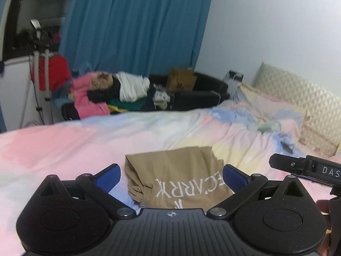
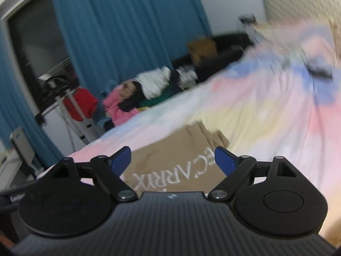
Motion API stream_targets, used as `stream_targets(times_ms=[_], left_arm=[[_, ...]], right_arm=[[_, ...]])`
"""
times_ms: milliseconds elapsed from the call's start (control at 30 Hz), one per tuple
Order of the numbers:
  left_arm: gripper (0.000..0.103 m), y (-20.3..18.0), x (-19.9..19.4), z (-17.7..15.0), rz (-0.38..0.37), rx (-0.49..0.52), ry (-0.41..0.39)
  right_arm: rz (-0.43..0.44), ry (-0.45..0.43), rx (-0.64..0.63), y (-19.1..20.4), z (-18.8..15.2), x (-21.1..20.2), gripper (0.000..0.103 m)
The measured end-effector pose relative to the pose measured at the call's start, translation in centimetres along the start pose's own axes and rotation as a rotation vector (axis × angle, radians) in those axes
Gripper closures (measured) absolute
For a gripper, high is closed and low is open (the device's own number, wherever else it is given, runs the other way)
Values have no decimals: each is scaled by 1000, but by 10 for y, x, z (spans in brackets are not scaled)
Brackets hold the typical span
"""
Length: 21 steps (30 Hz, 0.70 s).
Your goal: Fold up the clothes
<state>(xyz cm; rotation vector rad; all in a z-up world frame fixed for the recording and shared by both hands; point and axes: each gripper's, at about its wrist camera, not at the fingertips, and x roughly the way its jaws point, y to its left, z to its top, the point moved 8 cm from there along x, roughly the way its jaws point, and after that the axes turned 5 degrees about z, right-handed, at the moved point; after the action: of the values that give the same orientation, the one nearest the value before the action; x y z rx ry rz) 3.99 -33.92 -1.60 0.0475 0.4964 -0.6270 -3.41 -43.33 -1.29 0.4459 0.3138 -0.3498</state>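
A tan garment [image 1: 179, 175] with white lettering lies folded on the pastel bedspread [image 1: 64, 140], right in front of my left gripper [image 1: 171, 176]. That gripper is open, its blue pads on either side of the garment and apart from it. In the right wrist view the same tan garment [image 2: 170, 160] lies between and beyond the open fingers of my right gripper [image 2: 172, 160], which holds nothing. The right gripper's black body [image 1: 304, 166] shows at the right edge of the left wrist view. The right view is motion-blurred.
A pile of mixed clothes [image 1: 110, 91] sits beyond the bed's far edge by a blue curtain [image 1: 136, 21]. A black sofa with a brown paper bag [image 1: 181, 80] stands behind. Pillows and a quilted headboard [image 1: 298, 98] lie at right. A white stand [image 1: 40, 64] is at left.
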Motion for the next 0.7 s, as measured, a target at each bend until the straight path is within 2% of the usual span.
stream_targets(times_ms=[33, 267, 367, 567, 700], left_arm=[[0, 0, -15, 2, 2, 2, -14], [0, 6, -113, -4, 24, -5, -99], [0, 8, -145, -12, 34, -8, -122], [0, 6, -171, -34, 63, 21, -145], [0, 8, -172, -49, 73, 13, -144]], right_arm=[[4, -10, -26, 6, 3, -8, 16], [62, -79, -107, 42, -12, -77, 16], [70, -90, -127, 55, -28, -88, 16], [86, -111, -168, 80, -59, -111, 16], [68, -111, -193, 83, -72, -104, 16]])
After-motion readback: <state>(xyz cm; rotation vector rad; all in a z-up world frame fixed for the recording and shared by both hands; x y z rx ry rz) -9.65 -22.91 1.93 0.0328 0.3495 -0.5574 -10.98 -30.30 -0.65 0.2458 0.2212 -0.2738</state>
